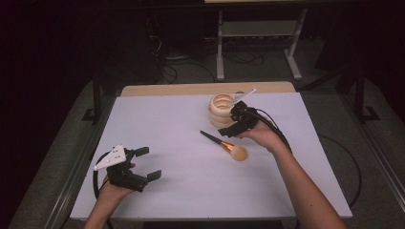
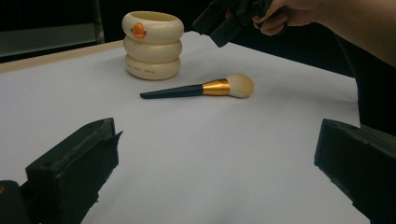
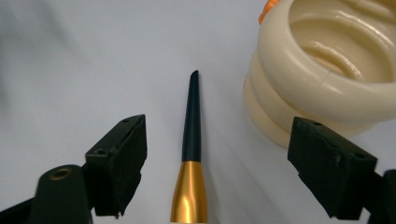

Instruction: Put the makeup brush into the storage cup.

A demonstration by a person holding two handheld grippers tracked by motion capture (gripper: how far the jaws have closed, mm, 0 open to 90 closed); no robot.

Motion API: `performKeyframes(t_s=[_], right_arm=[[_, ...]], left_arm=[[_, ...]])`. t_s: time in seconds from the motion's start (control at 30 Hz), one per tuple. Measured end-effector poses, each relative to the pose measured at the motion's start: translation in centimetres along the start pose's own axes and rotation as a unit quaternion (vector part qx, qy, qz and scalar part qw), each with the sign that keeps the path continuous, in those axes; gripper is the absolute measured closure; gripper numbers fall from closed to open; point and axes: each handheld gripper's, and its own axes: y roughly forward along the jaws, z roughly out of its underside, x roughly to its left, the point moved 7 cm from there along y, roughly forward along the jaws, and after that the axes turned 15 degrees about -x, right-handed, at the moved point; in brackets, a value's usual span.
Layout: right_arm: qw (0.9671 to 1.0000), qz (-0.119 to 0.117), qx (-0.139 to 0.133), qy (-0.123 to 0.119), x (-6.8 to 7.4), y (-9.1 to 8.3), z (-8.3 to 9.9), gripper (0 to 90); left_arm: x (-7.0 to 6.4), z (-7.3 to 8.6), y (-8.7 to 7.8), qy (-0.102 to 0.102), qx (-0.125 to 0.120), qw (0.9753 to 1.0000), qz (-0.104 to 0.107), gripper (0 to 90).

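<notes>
Nearest to me in the high view, my left gripper (image 1: 145,163) sits low at the near-left part of the white surface (image 1: 191,191), jaws spread wide and holding nothing; in the left gripper view its two black jaws stand far apart over bare white. Farther off, toward the middle of the surface, I see the makeup brush (image 1: 223,145) lying flat, its dark handle pointing to the far left and its pale bristle head to the near right, with a gold ferrule between them. Just beyond the brush, at the far side, stands the cream ringed holder (image 1: 220,110), upright, three stacked rings with an orange mark on the top one in the left gripper view (image 2: 152,44). My right gripper (image 1: 237,121) hovers above the surface just right of the holder and over the handle end of the brush, jaws released. In the right gripper view the brush handle (image 3: 192,135) runs up between my two open jaws without touching either, and the holder (image 3: 322,74) sits beside the right jaw, just apart from the handle.
</notes>
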Motion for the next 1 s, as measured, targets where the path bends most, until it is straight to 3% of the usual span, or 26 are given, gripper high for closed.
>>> performKeyframes(t_s=[0.67,1.0], right_arm=[[0.9978,-0.003,0.066,-0.004,0.1,0.9,1.7,31.2],[0.9942,-0.013,0.104,-0.023,0.3,1.7,2.9,34.0]], left_arm=[[0.0,0.0,0.0,-0.001,0.001,1.0000,-0.002,0.0],[0.0,0.0,0.0,-0.001,0.001,1.0000,-0.002,0.0]])
